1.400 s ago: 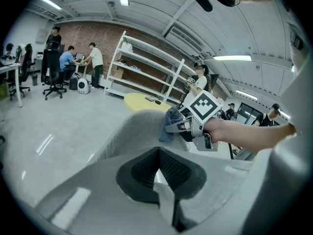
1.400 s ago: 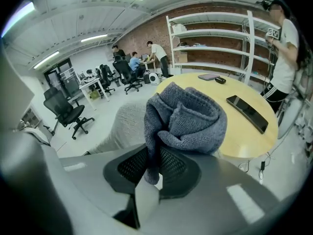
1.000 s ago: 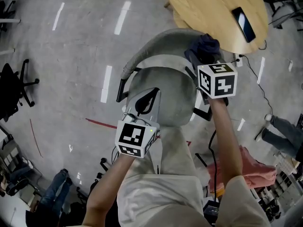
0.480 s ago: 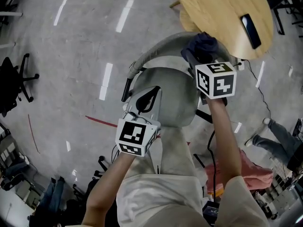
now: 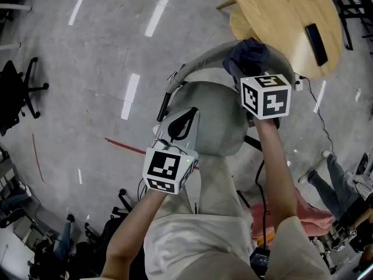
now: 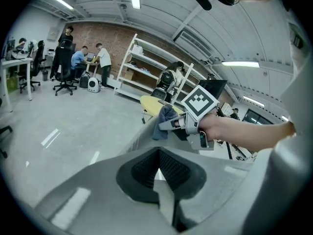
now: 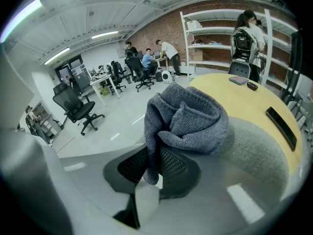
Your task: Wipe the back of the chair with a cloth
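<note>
A grey chair stands in front of me, its curved back (image 5: 201, 60) on the far side of the seat (image 5: 218, 124). A dark blue-grey knitted cloth (image 5: 247, 54) is bunched on the right part of the back's top edge. My right gripper (image 5: 252, 69) is shut on it. In the right gripper view the cloth (image 7: 188, 116) hangs from between the jaws of the right gripper (image 7: 155, 168) against the chair back (image 7: 257, 153). My left gripper (image 5: 179, 121) hovers shut and empty over the seat's left edge. The left gripper view shows the left gripper (image 6: 159, 173), and beyond it the cloth (image 6: 164, 121).
A round wooden table (image 5: 280, 16) with a dark phone (image 5: 317, 42) stands just behind the chair, close to the cloth. A black office chair (image 5: 14, 92) is at the left. A person's legs (image 5: 332, 182) and a pink bundle (image 5: 312, 212) lie at the right.
The right gripper has slid the cloth slightly left along the top of the chair back. The head view has shifted, so the table sits further right. The left gripper has stayed put.
</note>
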Demonstrator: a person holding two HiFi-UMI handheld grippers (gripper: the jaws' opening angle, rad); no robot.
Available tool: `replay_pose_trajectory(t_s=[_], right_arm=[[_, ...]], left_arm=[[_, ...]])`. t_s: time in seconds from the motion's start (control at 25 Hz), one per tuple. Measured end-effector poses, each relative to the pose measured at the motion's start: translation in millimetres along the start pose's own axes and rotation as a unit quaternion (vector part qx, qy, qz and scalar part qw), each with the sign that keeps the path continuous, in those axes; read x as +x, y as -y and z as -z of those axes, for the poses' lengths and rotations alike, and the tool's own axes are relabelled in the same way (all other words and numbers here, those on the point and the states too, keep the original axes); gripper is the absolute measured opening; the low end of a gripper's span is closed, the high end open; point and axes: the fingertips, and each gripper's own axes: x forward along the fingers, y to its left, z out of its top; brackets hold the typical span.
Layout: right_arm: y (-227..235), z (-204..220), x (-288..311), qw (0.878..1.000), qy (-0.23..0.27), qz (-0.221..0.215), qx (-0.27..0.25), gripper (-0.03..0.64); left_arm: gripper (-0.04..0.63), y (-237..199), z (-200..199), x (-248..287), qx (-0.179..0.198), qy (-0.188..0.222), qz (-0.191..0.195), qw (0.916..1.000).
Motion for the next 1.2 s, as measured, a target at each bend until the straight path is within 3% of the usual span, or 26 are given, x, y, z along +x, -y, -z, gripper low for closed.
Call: replay_pose_trajectory(t_s=[0.32, 0.64, 0.88, 1.2], right_arm=[[-13, -3, 12, 1.0, -0.009, -0.006, -0.006, 0.083], [-54, -3, 9, 0.998, 0.003, -0.057, 0.001, 0.083], [-92, -2, -16, 0.995, 0.009, -0.095, -0.017, 0.083], [-111, 11, -86, 0.993, 0.018, -0.111, -0.021, 0.081]], left_arm=[[0.001, -20, 1, -17, -0.012, 0.009, -0.015, 0.9998], [0.001, -26, 2, -38, -0.009, 0.016, -0.027, 0.9995], [0.001, -19, -12, -50, -0.003, 0.029, -0.033, 0.999], [0.001, 11, -47, -75, 0.006, 0.051, -0.036, 0.9981]])
